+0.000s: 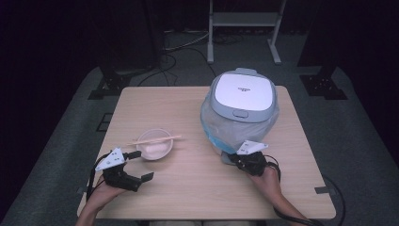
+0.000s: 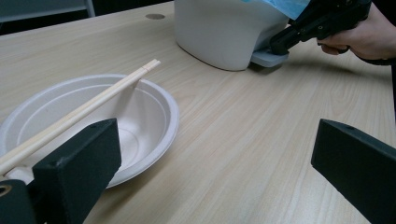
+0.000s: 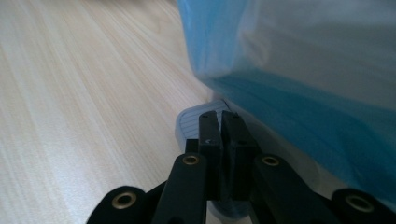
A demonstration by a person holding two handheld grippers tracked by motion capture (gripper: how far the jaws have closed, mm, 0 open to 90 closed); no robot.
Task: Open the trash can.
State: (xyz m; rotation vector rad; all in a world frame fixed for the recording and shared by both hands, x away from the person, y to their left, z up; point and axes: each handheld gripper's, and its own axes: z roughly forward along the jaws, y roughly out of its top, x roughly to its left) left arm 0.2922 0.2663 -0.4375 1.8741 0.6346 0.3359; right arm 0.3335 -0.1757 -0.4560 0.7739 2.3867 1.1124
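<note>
Right gripper view looks along the right claw (image 3: 219, 126), whose two black jaws stand pressed together with almost no gap. They are over a grey ribbed tab (image 3: 189, 122) that juts out at the foot of the rice cooker (image 3: 299, 60). Whether the jaws pinch the tab's edge or only rest over it cannot be told from here. The cooker's body is wrapped in a clear and blue plastic bag (image 3: 280, 116), which hangs just above the claw.

In the left gripper view the same right claw (image 2: 280, 44) shows far off, its tips down on the grey tab (image 2: 268, 58) at the cooker's white base (image 2: 219, 32), with a hand (image 2: 364, 37) behind it. In the high view the rice cooker (image 1: 242, 92) stands on the far right part of the worktop (image 1: 197, 188), lid closed, with the right claw (image 1: 235, 157) at its near lower edge.

The left claw (image 2: 210, 172) is wide apart and holds nothing; bare wood lies between its jaws. In the high view the left claw (image 1: 141, 165) hovers at the near left of the worktop. Just beside its far jaw sits a white bowl (image 1: 154, 144) with a pair of wooden chopsticks (image 1: 155, 139) laid across its rim.
</note>
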